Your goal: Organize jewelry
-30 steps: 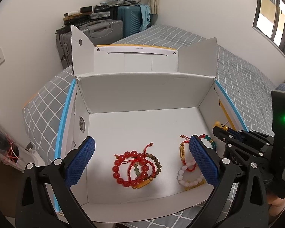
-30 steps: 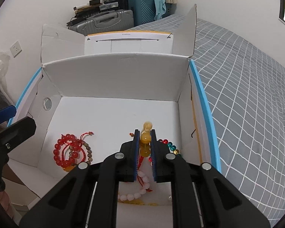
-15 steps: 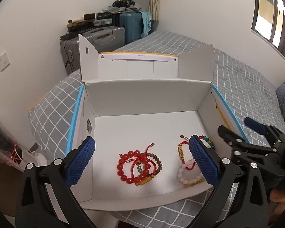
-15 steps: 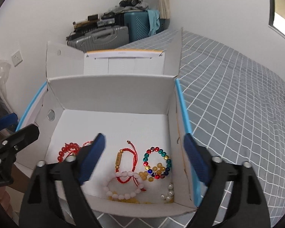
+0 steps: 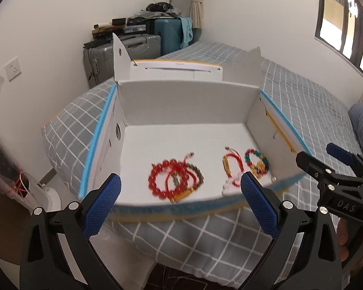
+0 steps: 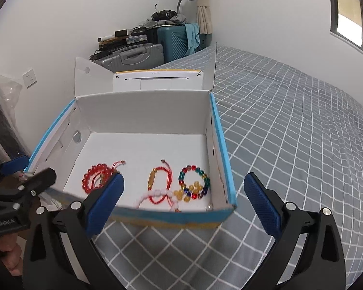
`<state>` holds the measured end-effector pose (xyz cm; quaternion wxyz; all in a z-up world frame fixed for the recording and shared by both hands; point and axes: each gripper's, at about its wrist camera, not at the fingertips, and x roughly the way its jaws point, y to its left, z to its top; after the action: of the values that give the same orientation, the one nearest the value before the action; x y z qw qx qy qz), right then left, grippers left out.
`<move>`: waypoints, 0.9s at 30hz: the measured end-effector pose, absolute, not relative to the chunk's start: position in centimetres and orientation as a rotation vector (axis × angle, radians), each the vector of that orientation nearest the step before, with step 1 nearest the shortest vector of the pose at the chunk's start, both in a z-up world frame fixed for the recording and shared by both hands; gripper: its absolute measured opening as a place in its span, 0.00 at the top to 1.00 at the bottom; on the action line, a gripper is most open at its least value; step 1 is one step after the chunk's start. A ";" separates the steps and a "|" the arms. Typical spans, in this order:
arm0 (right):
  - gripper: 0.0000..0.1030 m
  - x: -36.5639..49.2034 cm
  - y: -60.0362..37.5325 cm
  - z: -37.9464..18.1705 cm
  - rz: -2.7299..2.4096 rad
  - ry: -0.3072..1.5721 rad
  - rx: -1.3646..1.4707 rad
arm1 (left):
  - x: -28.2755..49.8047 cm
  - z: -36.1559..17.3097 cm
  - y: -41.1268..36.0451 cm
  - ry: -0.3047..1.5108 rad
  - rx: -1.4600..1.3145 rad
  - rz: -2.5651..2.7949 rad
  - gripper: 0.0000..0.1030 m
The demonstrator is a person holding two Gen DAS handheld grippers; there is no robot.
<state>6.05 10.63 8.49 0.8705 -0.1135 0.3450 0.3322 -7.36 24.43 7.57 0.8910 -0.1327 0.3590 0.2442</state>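
- Inside the white cardboard box [image 6: 142,111] on the bed [image 6: 290,125], beaded bracelets: light, floppy, rolling; the multicoloured bracelet [image 6: 194,181] wants pinching across one strand.
- Left claw [image 5: 180,205] and right claw [image 6: 184,205]: both spread, empty.

Even, bright daylight enters from the windows [image 5: 346,24] on the right, casting only soft shadows. The left wrist view is motion-blurred, smearing the bracelets [image 5: 176,181] and the box's near rim [image 5: 181,207]. The right wrist view is sharper, and both bend strongly toward black fisheye corners.
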 end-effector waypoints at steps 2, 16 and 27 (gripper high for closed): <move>0.07 5.3 10.3 8.2 0.691 0.714 -0.244 | -7.8 7.0 23.9 0.751 -0.275 0.498 0.05; 0.07 4.3 9.3 6.3 0.688 0.750 -0.240 | -8.4 5.6 23.0 0.764 -0.267 0.520 0.05; 0.07 4.3 9.2 6.3 0.681 0.753 -0.238 | -8.6 5.3 23.3 0.769 -0.281 0.517 0.05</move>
<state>4.25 9.24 6.26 0.8671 -0.1136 0.3595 0.3254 -8.55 23.32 5.33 0.8850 -0.1351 0.3698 0.2486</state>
